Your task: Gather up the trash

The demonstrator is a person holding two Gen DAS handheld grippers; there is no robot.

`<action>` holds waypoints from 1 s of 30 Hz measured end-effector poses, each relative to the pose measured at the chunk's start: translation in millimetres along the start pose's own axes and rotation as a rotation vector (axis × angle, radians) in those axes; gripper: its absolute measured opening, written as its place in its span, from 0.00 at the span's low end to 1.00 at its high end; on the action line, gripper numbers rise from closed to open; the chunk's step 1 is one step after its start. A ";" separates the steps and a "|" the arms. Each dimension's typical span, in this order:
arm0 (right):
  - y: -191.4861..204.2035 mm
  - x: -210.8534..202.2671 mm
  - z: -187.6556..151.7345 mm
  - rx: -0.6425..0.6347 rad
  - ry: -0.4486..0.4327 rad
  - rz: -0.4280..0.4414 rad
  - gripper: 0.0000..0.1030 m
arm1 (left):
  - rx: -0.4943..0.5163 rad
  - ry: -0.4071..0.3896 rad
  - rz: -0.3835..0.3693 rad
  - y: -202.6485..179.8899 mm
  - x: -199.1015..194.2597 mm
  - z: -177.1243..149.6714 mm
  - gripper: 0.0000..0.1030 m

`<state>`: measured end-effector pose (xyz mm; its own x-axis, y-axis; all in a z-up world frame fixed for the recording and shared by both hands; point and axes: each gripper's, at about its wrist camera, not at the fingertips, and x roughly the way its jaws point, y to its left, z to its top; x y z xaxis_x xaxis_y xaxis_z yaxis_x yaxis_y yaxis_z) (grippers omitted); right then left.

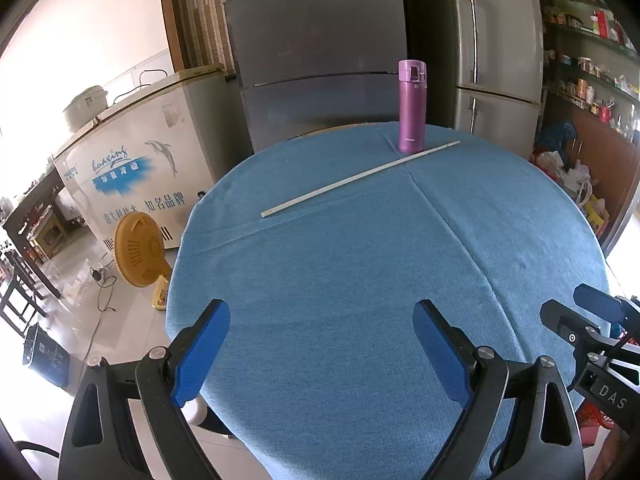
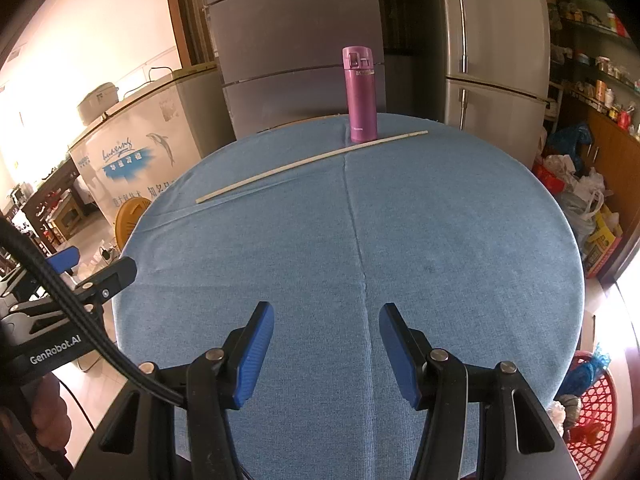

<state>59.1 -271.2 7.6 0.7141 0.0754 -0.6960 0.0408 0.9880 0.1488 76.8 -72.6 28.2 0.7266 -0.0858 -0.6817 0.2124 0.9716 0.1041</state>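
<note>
Two grippers hang over the near edge of a round table [image 1: 360, 280] covered in blue cloth, both empty. The left gripper [image 1: 322, 344] has its blue pads spread wide; the right gripper [image 2: 327, 350] is parted too, though less so.

On the far half of the table lies a long thin white stick [image 1: 360, 178] — flat on the cloth, well apart from both grippers. Its long axis runs on a diagonal: the near end points toward the left edge of the table, the far end toward the back right. A purple flask [image 1: 411, 106] stands upright just behind the stick's far part, near the table's back rim; whether they touch I cannot tell.

Beyond the table stands a grey fridge [image 1: 320, 40], with a white chest freezer [image 1: 140, 160] to its left. A red basket [image 2: 592, 412] sits on the floor at the right.
</note>
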 end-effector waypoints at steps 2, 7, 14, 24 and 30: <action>-0.8 0.5 0.3 0.002 0.002 0.000 0.57 | 0.000 0.002 -0.001 -0.4 0.3 0.5 0.90; -1.8 1.5 0.8 0.005 0.004 -0.001 0.57 | 0.002 0.008 -0.005 -0.7 1.9 0.8 0.90; -2.2 3.6 0.4 0.013 0.006 -0.002 0.57 | 0.005 0.013 -0.008 -2.1 4.3 1.2 0.90; -3.9 6.3 0.9 0.018 0.011 -0.002 0.57 | 0.005 0.024 -0.009 -2.6 8.1 1.8 0.90; -3.5 7.7 1.1 0.014 0.012 -0.003 0.57 | 0.004 0.025 -0.010 -1.5 9.5 1.9 0.90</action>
<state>65.3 -274.3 2.5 0.7052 0.0738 -0.7052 0.0534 0.9862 0.1565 84.7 -75.3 22.9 0.7080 -0.0902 -0.7004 0.2221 0.9699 0.0996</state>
